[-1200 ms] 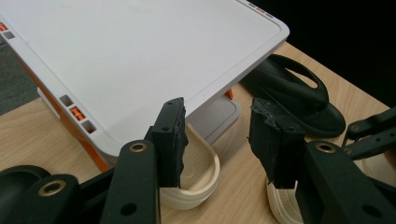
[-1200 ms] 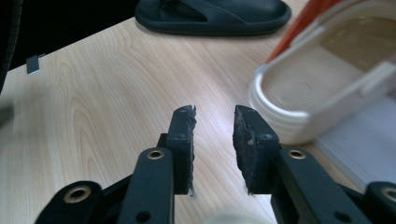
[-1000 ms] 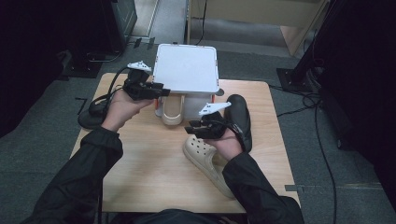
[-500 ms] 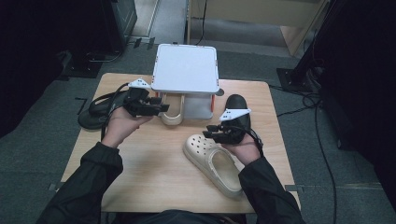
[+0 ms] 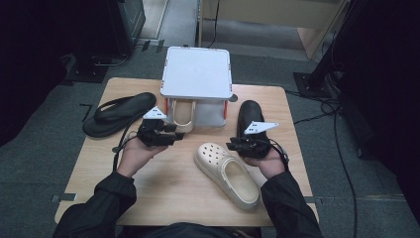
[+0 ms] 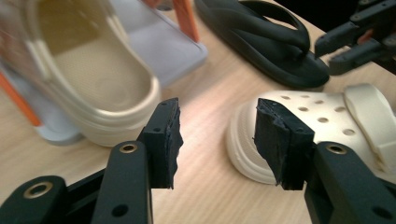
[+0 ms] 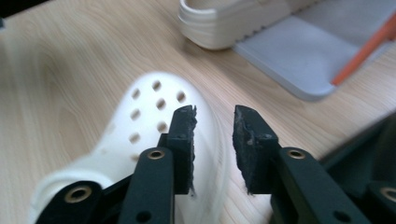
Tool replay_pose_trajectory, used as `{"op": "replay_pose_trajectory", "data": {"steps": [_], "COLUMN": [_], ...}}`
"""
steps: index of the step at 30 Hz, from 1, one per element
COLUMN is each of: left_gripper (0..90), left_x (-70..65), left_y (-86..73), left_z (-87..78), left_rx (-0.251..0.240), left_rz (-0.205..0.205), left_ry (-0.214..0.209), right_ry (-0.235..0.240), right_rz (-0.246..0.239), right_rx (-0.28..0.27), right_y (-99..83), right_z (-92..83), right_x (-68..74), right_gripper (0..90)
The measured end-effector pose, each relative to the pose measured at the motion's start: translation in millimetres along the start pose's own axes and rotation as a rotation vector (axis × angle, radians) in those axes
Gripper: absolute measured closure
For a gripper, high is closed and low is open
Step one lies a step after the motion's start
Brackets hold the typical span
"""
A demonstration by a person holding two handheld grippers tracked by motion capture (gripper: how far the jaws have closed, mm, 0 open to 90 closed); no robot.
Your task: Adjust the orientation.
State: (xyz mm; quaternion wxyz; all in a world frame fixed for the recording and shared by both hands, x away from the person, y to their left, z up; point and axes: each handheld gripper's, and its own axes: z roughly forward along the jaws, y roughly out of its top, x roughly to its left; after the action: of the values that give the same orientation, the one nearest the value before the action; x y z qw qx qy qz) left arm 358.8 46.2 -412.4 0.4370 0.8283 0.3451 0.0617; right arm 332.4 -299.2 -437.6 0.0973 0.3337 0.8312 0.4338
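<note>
A cream clog (image 5: 228, 173) lies on the wooden table (image 5: 168, 198), toe pointing to the far left. Its mate (image 5: 182, 116) sits under a white shelf (image 5: 197, 72). My left gripper (image 5: 174, 132) hovers just in front of that mate's heel. Its jaws (image 6: 217, 135) have just been closing a little and are open, with nothing between them. My right gripper (image 5: 231, 146) is at the toe of the loose clog (image 7: 140, 121). Those jaws (image 7: 215, 135) have just been closing, with the toe's edge showing in the gap and the pads clear of it.
One black flip-flop (image 5: 119, 113) lies at the table's left, another (image 5: 250, 115) at the right behind my right hand. The other flip-flop (image 6: 266, 42) and the right gripper (image 6: 355, 42) show far off in the left gripper view.
Both hands have come back toward the near edge. The left gripper has dropped from the shelf's left corner to the table. The right has shifted rightward off the clog.
</note>
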Motion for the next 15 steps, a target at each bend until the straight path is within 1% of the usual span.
{"op": "replay_pose_trajectory", "data": {"steps": [2,3,4,5,6,7,8,9,10,11,12,15], "left_gripper": [53.5,53.5,56.4,57.3,58.4,59.5,60.0,60.0,60.9,61.2,61.4,61.9], "left_x": [-2.3,-4.7,-8.9,-8.9,-11.6,-11.6,-12.9,-13.7,-16.7,-18.1,-18.1,-23.9], "left_y": [-1.9,-4.0,-8.3,-8.3,-13.4,-13.4,-16.3,-18.0,-22.0,-24.1,-24.1,-32.2], "left_z": [1.6,3.2,7.2,7.2,11.0,11.0,13.6,15.1,19.7,21.9,21.9,31.4], "left_rx": [-0.002,-0.005,-0.006,-0.006,-0.014,-0.014,-0.012,-0.01,0.004,0.008,0.008,0.026], "left_rz": [0.002,0.005,0.004,0.004,0.001,0.001,-0.008,-0.011,-0.005,-0.004,-0.004,-0.003], "left_ry": [-0.002,-0.005,-0.013,-0.013,-0.025,-0.025,-0.032,-0.035,-0.042,-0.046,-0.046,-0.056], "right_ry": [-0.01,-0.01,-0.012,-0.012,-0.011,-0.011,-0.016,-0.016,-0.02,-0.022,-0.022,-0.023], "right_rz": [0.001,0.001,0.001,0.001,-0.001,-0.001,-0.004,-0.004,0.005,0.019,0.019,0.033], "right_rx": [0.014,0.014,0.011,0.011,0.018,0.018,0.03,0.03,0.024,0.024,0.024,0.027], "right_y": [-4.5,-4.5,-9.8,-9.8,-14.4,-14.4,-18.3,-18.3,-21.4,-23.0,-23.0,-29.6], "right_z": [-2.2,-2.2,-3.6,-3.6,-4.4,-4.4,-5.2,-5.2,-6.4,-7.2,-7.2,-10.9], "right_x": [-1.0,-1.0,-1.4,-1.4,-1.7,-1.7,-2.5,-2.5,-3.7,-4.1,-4.1,-4.6], "right_gripper": [71.4,71.4,72.4,72.4,72.3,72.3,72.2,72.2,72.2,72.2,72.2,72.5]}}
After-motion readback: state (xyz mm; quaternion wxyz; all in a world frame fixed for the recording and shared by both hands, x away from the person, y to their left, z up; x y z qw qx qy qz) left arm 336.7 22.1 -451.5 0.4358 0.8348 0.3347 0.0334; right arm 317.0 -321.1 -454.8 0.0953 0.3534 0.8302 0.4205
